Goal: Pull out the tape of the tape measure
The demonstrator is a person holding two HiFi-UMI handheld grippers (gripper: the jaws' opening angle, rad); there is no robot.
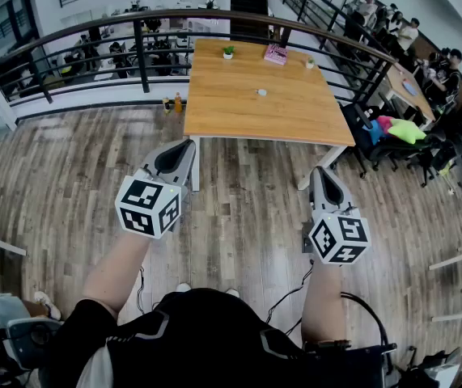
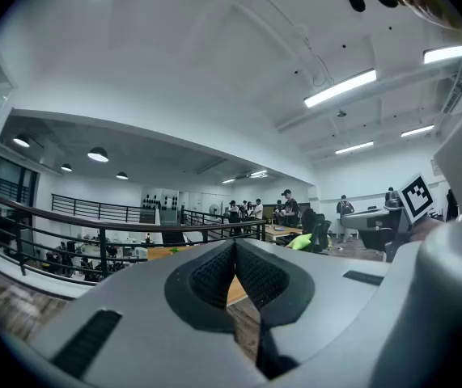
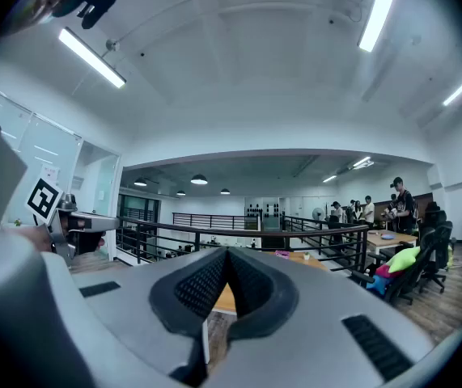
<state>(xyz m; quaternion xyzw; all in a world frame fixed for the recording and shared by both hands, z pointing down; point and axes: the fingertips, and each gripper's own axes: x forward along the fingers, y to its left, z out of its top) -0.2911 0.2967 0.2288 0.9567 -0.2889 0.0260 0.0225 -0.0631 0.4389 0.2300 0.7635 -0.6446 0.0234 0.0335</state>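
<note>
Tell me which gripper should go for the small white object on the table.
Left, narrowly. In the head view the left gripper has its tip by the near corner of the table; the right gripper sits further back. Both are shut and empty, and the small white object lies mid-table, so it's close.

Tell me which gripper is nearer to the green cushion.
Right. The cushion lies ahead and to the right of the right gripper; the left gripper is much farther left.

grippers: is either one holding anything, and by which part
Nothing is held. The left gripper and the right gripper are both shut and empty, short of the table.
</note>
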